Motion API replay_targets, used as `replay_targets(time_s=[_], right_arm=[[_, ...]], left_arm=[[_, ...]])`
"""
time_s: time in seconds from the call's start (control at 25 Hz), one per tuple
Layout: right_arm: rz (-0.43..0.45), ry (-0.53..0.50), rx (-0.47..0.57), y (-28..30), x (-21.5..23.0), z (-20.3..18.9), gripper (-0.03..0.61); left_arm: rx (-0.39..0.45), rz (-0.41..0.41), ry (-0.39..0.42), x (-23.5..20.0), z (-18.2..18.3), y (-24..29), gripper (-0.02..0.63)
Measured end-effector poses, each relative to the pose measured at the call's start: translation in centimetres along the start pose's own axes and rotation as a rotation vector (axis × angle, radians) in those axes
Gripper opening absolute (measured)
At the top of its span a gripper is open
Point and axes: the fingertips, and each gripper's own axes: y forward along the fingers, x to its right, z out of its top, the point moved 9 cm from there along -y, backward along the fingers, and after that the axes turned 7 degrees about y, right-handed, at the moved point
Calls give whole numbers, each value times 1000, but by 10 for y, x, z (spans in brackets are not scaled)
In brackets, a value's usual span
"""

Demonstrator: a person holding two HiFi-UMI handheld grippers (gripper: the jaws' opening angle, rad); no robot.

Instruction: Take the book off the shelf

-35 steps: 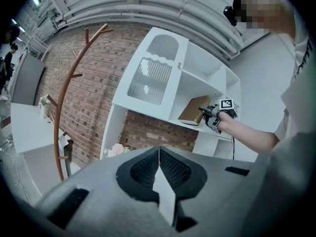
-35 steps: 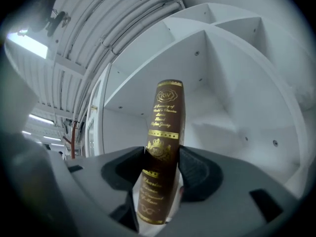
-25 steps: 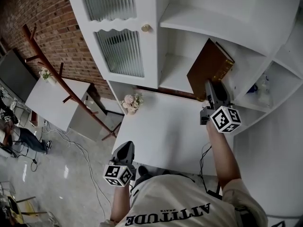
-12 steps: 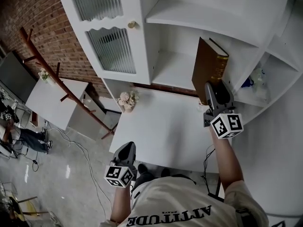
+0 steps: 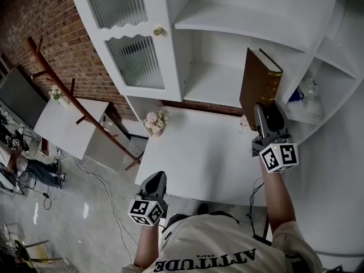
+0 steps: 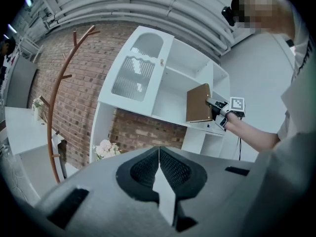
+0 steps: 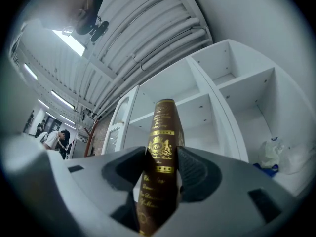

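The right claw (image 7: 162,166) clamps the brown book (image 5: 260,84) by its spine, upright so it slides out cleanly, seemingly just clear of the shelf (image 5: 213,87) above the bench's (image 5: 193,152) far right, while the left claw (image 6: 159,163), closed and empty, waits near left.

The book (image 7: 160,167) is dark brown, its spine stamped with gold bands, a crest and lettering. The shelf (image 5: 227,24) and counter (image 5: 199,152) are white. At the book's nine o'clock, the cabinet door (image 5: 135,61) has ribbed glass. The brick wall (image 5: 51,33) is red-brown. The cube on the right gripper (image 5: 263,111) shows black-and-white square markers.
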Motion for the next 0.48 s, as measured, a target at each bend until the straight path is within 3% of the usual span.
replay_targets(time_s=[0.48], right_arm=[[-115,-71,-6,-66,-28,24,212]], left_arm=[[11,-98,30,-25,9,-20,26]])
